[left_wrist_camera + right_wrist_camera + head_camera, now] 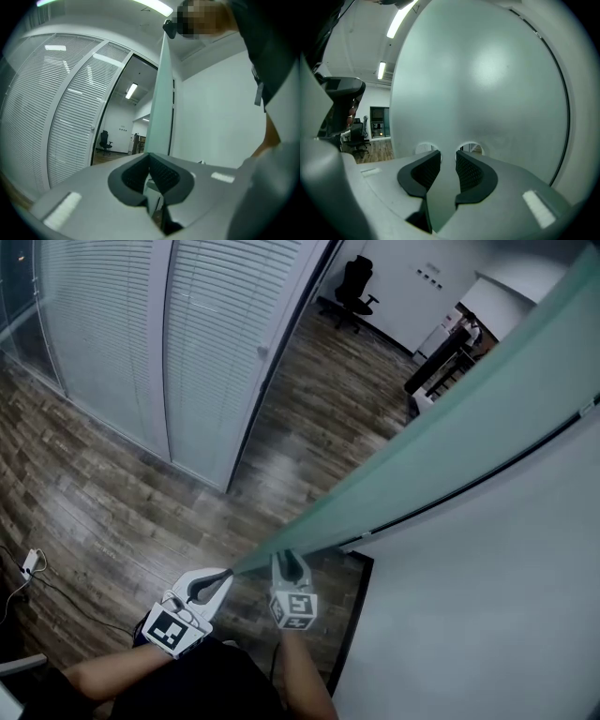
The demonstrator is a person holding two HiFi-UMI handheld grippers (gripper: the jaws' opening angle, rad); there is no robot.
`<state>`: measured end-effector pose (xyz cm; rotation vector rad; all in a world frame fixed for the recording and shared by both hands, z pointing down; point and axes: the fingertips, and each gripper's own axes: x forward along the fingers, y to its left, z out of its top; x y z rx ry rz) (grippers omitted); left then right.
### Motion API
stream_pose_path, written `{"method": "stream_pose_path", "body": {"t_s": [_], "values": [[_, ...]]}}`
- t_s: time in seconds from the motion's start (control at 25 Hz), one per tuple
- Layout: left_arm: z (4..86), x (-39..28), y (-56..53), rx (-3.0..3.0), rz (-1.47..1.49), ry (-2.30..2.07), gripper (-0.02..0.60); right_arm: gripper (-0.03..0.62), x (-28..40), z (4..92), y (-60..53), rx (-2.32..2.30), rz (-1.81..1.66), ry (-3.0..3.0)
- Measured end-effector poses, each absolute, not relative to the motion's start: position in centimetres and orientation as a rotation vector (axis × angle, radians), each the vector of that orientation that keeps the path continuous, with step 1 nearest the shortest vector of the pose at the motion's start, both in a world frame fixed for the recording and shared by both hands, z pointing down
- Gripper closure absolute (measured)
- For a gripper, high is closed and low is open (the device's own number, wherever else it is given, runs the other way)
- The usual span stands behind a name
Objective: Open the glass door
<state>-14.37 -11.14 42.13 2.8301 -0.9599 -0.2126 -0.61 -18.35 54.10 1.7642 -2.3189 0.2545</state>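
1. Since the frosted glass door (450, 437) already stands swung off its black frame (350, 620), I'd call this partway done. What's left is swinging it wider.
2. Left gripper (223, 576): jaws pinched fully together on nothing, with the door's thin edge just ahead of the tips.
3. Right gripper (289, 563): jaws well apart, nothing clamped between them. The frosted face is straight ahead of the tips, but I can't tell if they touch it.
4. Room: left of the left jaws it's bare wood floor (112, 512) up to the blinds partition (122, 343). The white wall (487, 615) sits close to the right of the right jaws, so that side looks tight.
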Motion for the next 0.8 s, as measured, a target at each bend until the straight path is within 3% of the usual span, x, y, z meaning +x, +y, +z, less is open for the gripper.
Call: {"method": "stream_pose_path", "body": {"t_s": [0.8], "values": [[43.2, -8.6, -1.7, 2.867, -0.174, -0.832, 0.58, 0.488, 2.8, 54.9, -8.6, 1.824, 0.295, -2.275]]}}
